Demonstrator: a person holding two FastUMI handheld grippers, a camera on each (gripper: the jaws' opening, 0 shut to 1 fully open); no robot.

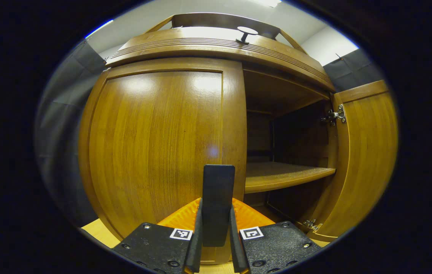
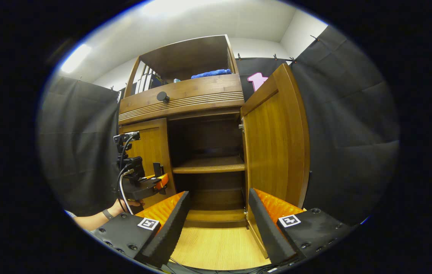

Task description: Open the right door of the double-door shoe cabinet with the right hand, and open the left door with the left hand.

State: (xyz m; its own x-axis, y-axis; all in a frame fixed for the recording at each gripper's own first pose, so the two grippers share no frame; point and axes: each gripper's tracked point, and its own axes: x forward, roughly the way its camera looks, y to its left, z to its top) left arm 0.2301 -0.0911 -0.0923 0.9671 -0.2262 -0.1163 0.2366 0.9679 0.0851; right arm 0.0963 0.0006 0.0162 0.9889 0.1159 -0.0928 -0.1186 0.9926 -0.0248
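Nearest the cabinet's left door: the left gripper (image 1: 216, 228) sits close in front of the left door (image 1: 162, 144), its jaws drawn together with no gap and nothing between them.
Left jaws' aim: they point at the door's free inner edge, just beside the dark opening; I judge this is the line-up for hooking that edge, since no handle can be seen on the panel.
Left door: closed, flush with the cabinet front; whether the jaws touch the wood cannot be told from the left gripper view.
Right gripper: the right gripper (image 2: 216, 224) hangs back from the cabinet over the wooden floor (image 2: 216, 247), jaws spread wide and holding nothing.
Right door: the right door (image 2: 277, 148) stands swung out on its hinges, just beside the right-hand finger and apart from it; its half of the task looks done, which would explain the empty jaws.
Other hand: a hand (image 2: 124, 207) holds the left gripper (image 2: 155, 179) against the left door (image 2: 151, 152).
Inside the cabinet: a bare shelf (image 2: 210, 165) crosses the opening.
Above the doors: a drawer front with a round knob (image 2: 162, 96).
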